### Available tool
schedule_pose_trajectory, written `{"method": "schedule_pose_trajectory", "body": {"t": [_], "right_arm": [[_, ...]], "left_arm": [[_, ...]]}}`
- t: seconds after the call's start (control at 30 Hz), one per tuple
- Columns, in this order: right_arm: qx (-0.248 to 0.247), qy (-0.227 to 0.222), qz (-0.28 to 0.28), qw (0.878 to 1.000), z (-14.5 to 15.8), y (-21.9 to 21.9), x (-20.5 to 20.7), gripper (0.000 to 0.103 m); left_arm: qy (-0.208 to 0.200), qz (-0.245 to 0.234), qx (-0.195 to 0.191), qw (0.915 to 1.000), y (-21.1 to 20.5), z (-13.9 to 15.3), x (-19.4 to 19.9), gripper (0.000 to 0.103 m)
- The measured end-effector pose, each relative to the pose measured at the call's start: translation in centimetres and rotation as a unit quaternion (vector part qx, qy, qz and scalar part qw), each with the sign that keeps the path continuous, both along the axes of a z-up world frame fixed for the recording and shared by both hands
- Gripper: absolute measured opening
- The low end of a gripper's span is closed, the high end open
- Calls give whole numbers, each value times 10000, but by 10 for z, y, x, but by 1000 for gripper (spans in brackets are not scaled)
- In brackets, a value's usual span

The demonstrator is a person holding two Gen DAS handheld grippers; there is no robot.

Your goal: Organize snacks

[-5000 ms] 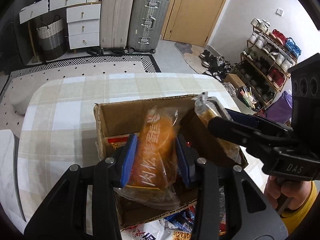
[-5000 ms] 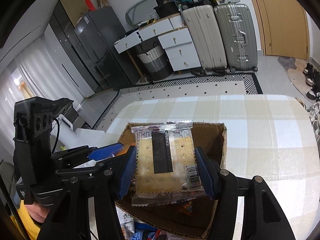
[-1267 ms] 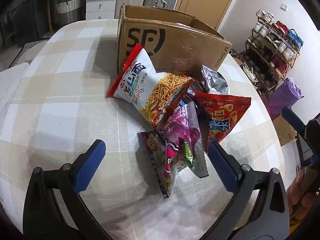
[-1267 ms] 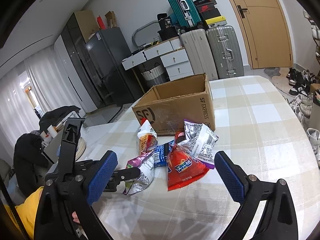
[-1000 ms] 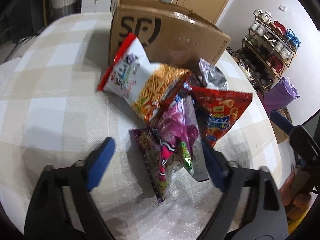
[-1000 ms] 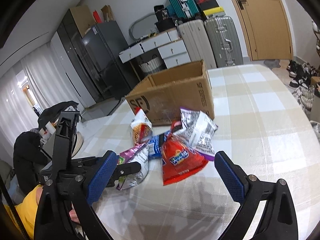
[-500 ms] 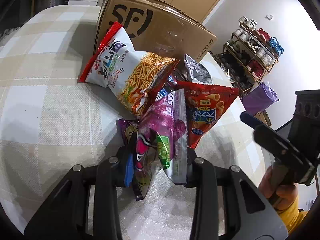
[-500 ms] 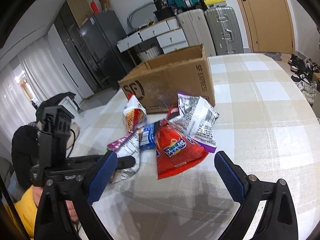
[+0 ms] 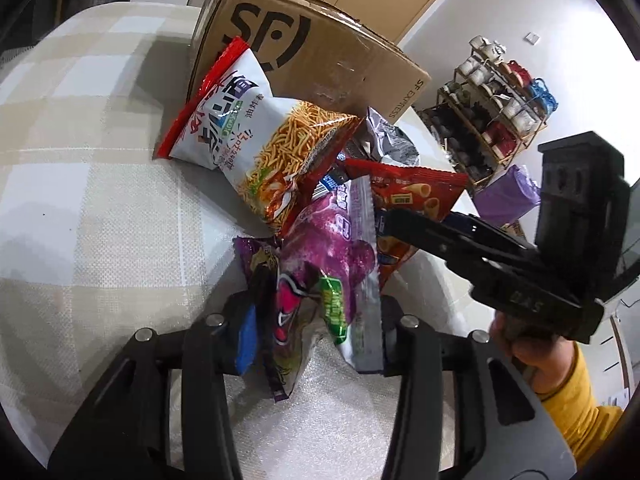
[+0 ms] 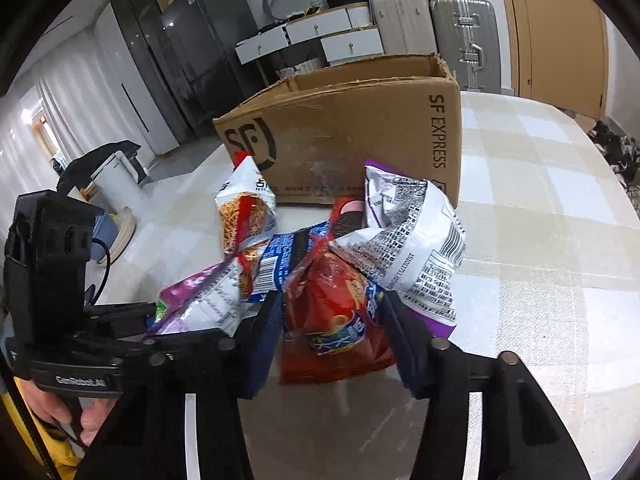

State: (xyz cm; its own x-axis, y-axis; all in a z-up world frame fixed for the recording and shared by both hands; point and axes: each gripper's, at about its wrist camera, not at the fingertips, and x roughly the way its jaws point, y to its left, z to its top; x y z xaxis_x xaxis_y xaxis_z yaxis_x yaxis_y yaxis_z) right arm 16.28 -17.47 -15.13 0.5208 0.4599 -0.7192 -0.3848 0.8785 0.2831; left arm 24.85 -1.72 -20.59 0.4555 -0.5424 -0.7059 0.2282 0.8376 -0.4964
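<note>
Snack bags (image 10: 320, 264) heaped on table (image 10: 540, 280), touching box (image 10: 344, 136) behind them.

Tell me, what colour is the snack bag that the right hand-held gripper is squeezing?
Red snack bag, with blue lettering; the right wrist view shows it best.

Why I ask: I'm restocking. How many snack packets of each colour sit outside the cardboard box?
white-and-red packet: 1
purple packet: 1, as far as its crumpled folds show
red packet: 1
silver-backed packet: 1
blue packet: 1
Total: 5
</note>
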Motion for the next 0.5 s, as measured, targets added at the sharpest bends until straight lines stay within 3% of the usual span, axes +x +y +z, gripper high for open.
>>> {"method": "schedule_pose_trajectory", "body": {"t": [0.07,0.1,0.17,0.37,0.5], "right_arm": [[47,9,-14,10000,0,-2,0,50],[55,3,-12,10000,0,-2,0,51],[28,-49,14,10000,1,-2,-3,50],[-19,-104,60,9999,2,-4,-6,45],[-21,-80,25,10000,1,-4,-6,45]], "left_arm": [[-78,-117,-64,9999,-3,-1,3,47],[-102,-174,-116,9997,-2,-1,2,56],[-224,-326,-172,9991,-8,-1,3,64],[-334,-298,-56,9990,-18,-2,5,66],[-358,-214,207,9989,-21,2,-2,61]]}}
